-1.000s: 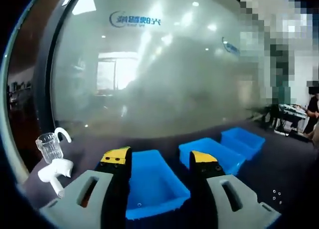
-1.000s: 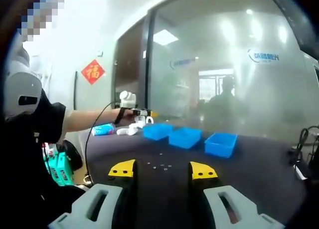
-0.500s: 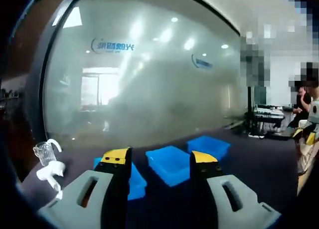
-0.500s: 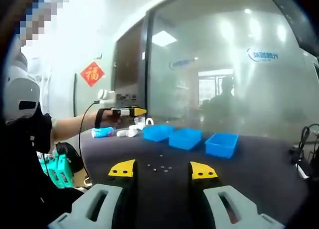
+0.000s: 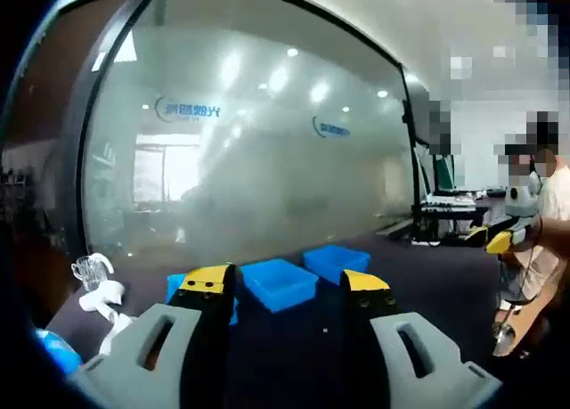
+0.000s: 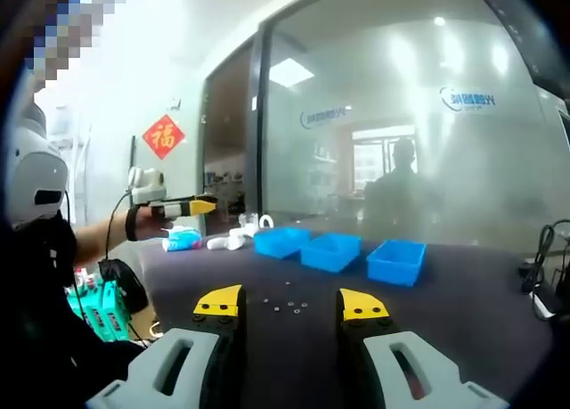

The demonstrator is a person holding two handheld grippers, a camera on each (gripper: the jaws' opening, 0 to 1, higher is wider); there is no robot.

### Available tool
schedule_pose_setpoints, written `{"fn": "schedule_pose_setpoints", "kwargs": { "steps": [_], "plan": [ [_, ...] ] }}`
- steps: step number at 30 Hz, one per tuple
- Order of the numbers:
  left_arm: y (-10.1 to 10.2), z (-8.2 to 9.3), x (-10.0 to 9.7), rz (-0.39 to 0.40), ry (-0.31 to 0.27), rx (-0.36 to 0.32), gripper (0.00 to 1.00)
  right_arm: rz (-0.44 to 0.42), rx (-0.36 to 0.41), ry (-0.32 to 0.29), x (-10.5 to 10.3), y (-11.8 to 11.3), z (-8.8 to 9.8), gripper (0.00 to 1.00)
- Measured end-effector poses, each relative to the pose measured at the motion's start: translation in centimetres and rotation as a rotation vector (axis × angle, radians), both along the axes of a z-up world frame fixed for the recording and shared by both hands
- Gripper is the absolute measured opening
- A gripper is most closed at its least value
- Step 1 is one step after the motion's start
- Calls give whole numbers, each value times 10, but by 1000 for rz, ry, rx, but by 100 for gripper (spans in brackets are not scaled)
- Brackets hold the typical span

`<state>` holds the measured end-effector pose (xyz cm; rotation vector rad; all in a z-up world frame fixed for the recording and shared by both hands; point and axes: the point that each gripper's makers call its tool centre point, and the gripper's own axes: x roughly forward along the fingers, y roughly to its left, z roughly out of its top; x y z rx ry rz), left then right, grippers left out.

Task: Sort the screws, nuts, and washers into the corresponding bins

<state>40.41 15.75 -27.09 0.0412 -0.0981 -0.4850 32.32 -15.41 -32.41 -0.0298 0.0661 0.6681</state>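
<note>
At six o'clock in each view, both the left hand-held gripper point(image 5: 289, 289) and the right hand-held gripper point(image 6: 291, 304) have yellow-tipped jaws spread apart, holding nothing. Just beyond the right one, small metal screws, nuts and washers point(image 6: 287, 304) lie scattered on the dark tabletop point(image 6: 463, 315). Farther toward twelve o'clock stand three blue plastic bins point(image 6: 337, 249) in a row.

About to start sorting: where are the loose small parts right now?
In the right gripper view, the small parts lie scattered on the dark table, between the jaw tips and nearer than the three blue bins.
</note>
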Motion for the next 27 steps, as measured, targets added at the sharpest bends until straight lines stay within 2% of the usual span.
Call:
{"fn": "schedule_pose_setpoints", "kwargs": {
  "steps": [6,10,15,20,27],
  "plan": [
    [9,-16,-33,-27,9,80,47,-3,8,-7,0,0,4,36],
    [16,-24,-50,-31,27,81,47,-7,14,-8,1,-1,5,36],
    [22,-35,-65,-37,42,97,47,-13,14,-8,2,-3,5,36],
    [24,-44,-81,-82,59,131,48,-22,17,-5,2,-6,4,36],
    [18,-50,-86,-139,81,139,48,-30,19,-1,1,-7,3,36]
  ]
}}
